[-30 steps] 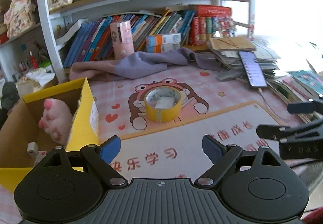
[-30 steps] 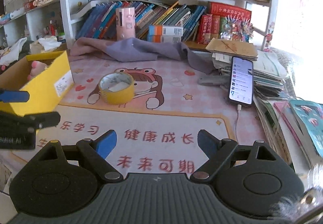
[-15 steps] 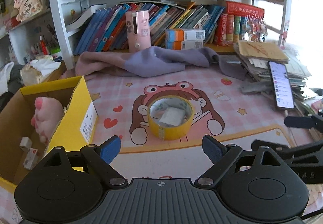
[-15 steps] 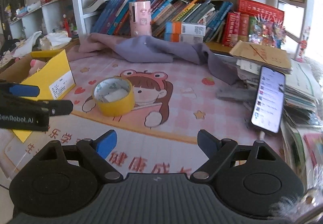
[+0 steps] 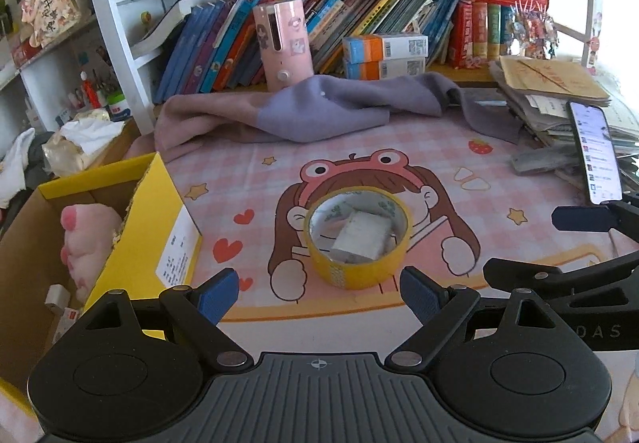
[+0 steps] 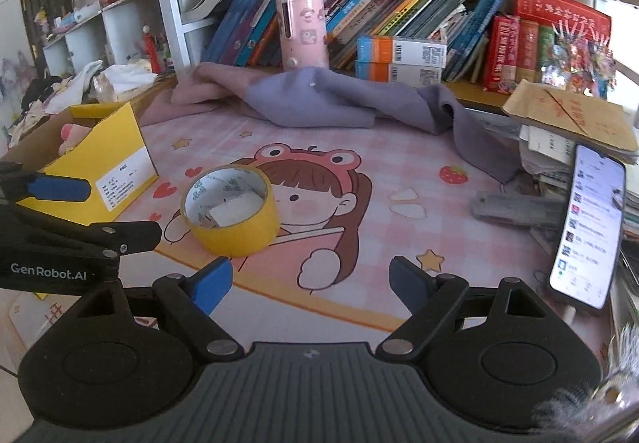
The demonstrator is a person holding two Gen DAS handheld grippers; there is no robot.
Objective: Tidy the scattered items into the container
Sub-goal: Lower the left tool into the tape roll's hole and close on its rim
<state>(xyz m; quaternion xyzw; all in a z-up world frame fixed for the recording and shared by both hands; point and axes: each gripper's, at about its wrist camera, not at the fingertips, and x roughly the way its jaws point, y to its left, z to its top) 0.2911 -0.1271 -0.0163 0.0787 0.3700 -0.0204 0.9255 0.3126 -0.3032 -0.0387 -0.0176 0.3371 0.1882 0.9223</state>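
A roll of yellow tape lies flat on the pink desk mat, a small white packet inside its ring. The yellow box stands beside it. The left gripper and right gripper both gape wide, holding nothing.

A child's study corner at home.
Crowded bookshelf behind a desk with a pink cartoon mat; plush toy in a box.

Tape roll mid-counter, small packet inside it. Box left of roll, plush in box. Cloth behind, phone right.
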